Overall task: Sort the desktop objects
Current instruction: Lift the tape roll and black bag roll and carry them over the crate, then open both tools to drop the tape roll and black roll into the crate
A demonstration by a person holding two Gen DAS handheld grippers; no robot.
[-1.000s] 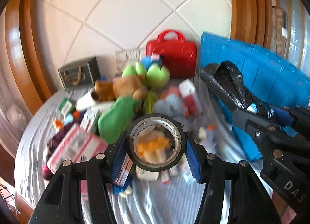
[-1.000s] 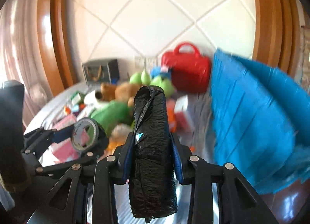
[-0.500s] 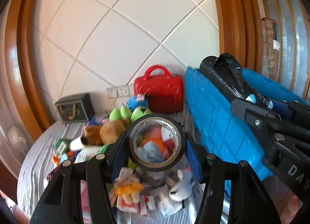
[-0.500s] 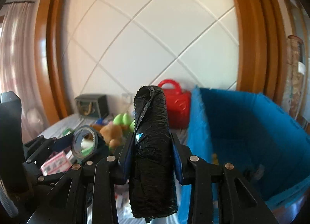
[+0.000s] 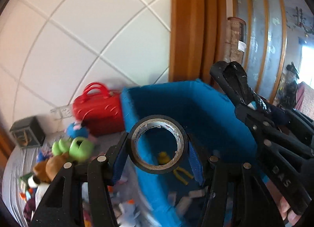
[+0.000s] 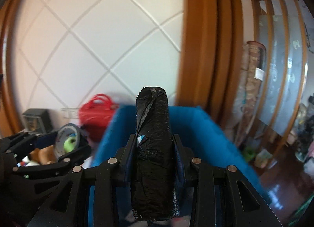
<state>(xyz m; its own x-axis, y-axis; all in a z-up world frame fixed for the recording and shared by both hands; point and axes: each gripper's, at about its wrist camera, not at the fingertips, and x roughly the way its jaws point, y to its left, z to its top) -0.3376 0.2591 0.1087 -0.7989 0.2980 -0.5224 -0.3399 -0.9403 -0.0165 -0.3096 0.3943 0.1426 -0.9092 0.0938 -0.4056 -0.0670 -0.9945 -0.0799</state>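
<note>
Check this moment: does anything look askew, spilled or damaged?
Nothing looks damaged or spilled. The tape roll sits squarely in the left gripper, the black bag roll upright in the right gripper, both near the blue bin. Only motion blur stands out.

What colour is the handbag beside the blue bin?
Red handbag, seen best in the left wrist view, left of the bin.

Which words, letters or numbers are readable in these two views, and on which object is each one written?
"DAS": raised letters on the right gripper body, seen from the left wrist view; the rest is hidden.
Faint print inside the tape roll: too small to read.
White tag on the rolled mat by the door: too blurred.
Nothing else is readable.
</note>
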